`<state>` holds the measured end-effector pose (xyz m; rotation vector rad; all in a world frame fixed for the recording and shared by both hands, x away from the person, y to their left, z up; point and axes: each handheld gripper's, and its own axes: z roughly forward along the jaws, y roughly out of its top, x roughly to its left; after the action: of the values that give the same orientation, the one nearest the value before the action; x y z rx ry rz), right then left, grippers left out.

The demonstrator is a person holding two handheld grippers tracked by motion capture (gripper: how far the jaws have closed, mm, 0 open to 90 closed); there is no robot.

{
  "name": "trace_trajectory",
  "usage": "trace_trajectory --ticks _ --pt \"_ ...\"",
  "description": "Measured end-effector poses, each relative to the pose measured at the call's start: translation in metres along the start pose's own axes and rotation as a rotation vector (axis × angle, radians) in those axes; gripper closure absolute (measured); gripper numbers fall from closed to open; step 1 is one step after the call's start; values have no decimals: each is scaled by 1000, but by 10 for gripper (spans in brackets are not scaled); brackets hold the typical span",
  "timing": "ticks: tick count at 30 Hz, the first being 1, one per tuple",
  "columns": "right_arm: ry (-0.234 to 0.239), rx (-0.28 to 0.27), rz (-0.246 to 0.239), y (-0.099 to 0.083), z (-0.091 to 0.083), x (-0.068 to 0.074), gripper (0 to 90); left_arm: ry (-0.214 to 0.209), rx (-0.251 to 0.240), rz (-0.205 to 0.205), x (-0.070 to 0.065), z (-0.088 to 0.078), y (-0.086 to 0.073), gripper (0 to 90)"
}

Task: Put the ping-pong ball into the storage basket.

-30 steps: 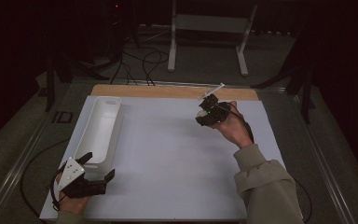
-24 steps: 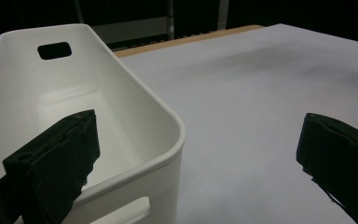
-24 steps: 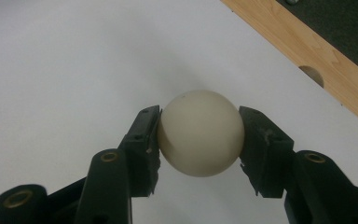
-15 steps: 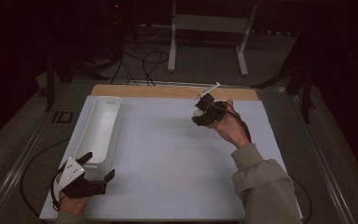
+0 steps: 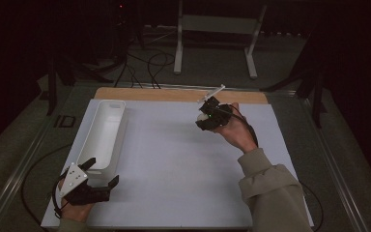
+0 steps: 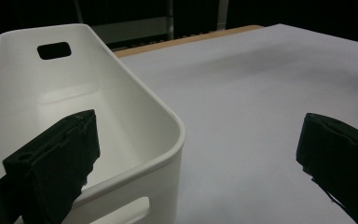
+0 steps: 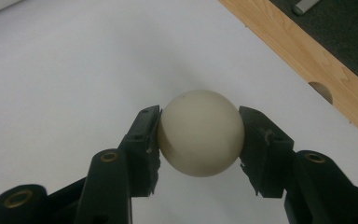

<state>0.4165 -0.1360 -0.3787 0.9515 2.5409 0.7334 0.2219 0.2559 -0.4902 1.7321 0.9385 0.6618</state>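
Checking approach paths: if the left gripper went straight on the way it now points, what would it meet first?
Probably the white bin: the left gripper is open, one jaw inside the bin's near end, its rim between the jaws.

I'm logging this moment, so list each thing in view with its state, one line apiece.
Ball: cream-white, clamped between the right tool's jaws, held above the table.
Right tool: shut on the ball.
Left tool: jaws wide apart, one inside the bin's near end, one outside it, gripping nothing.
Bin: white, upright on the table, nothing visible inside.
Table: covered by a white sheet.
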Motion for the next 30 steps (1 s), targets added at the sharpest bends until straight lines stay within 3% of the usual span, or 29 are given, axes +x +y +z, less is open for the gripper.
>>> trace_trajectory --ticks 30 --pt "26 -16 -48 11 2 15 505 -1 1 1 0 0 0 0"
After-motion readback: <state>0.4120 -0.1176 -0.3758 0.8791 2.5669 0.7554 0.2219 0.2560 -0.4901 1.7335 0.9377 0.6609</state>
